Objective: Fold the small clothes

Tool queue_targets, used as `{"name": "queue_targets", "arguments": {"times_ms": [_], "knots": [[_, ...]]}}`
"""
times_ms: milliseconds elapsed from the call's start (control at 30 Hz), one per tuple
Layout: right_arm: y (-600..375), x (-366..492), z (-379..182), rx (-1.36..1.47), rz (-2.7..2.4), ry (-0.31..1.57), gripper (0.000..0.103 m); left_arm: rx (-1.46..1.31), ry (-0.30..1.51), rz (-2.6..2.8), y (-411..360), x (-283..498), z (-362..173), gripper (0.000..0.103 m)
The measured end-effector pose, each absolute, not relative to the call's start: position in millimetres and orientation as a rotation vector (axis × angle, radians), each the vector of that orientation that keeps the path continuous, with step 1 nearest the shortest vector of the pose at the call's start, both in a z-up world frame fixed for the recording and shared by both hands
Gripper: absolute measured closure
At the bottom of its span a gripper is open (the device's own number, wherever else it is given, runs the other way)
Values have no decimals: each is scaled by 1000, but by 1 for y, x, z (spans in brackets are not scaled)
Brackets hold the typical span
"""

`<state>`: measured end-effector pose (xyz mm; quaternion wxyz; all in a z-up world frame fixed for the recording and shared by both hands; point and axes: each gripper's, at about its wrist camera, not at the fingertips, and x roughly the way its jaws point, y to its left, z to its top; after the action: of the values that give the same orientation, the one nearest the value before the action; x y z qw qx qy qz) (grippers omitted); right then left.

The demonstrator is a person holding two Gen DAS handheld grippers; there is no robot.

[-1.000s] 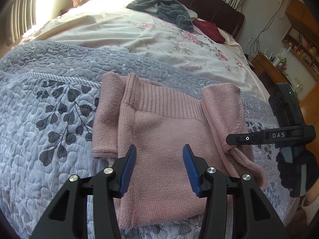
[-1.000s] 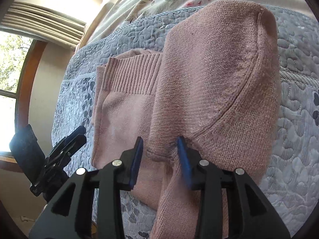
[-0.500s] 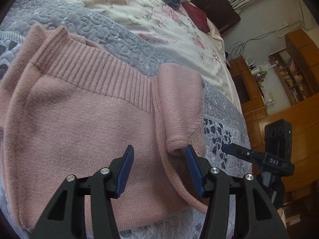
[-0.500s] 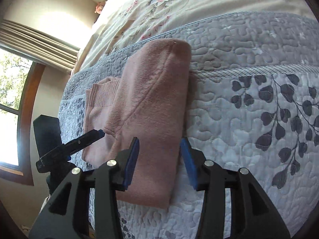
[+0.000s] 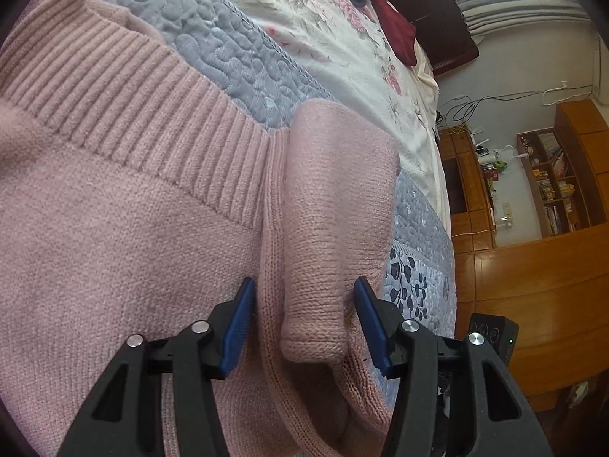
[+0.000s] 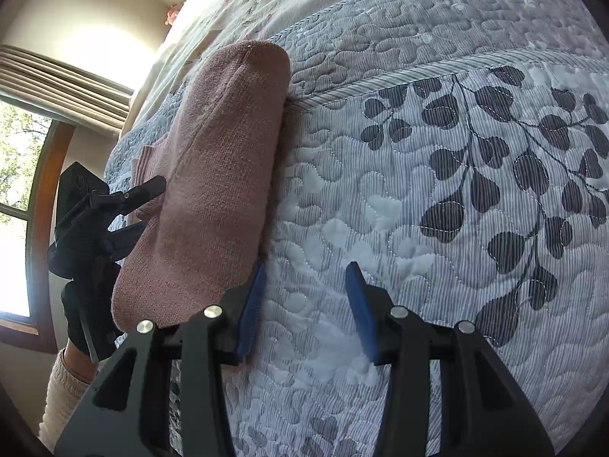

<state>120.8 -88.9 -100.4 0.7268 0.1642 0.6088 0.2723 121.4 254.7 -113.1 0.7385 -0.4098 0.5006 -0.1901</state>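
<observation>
Both grippers open over a pink sweater on the bed.

The left gripper (image 5: 304, 327) hangs with its jaws wide, straddling the folded sleeve (image 5: 335, 221) without pinching it. The right gripper (image 6: 304, 312) gapes empty above bare quilt (image 6: 437, 175), its left pad beside the sweater (image 6: 213, 190) edge. Open quilt runs to its right. The sweater lies partly folded on the grey leaf-print quilt; beyond it lie a floral sheet (image 5: 342, 38), wooden shelves (image 5: 552, 175) and a window (image 6: 15, 175).
</observation>
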Motion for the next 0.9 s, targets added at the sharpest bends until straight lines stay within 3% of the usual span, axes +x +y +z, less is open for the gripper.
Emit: {"name": "queue_targets", "arguments": {"times_ms": [100,167,233,300,667,900], "knots": [[-86,121,-100,364,602,1339,59,-901,1099,-415,250,124,-113,54],[-85,120,-99,365,603,1336,59,-898,1106,-416,247,124,-112,63],[-85,119,-99,368,604,1334,59,-911,1107,-420,245,125,-113,79],[-83,119,-100,369,604,1335,59,-897,1090,-414,244,124,-110,83],[-63,113,-91,339,638,1318,59,-854,946,-452,270,106,-67,86],[-46,112,-83,333,672,1304,59,-837,867,-399,337,88,-36,86]]}}
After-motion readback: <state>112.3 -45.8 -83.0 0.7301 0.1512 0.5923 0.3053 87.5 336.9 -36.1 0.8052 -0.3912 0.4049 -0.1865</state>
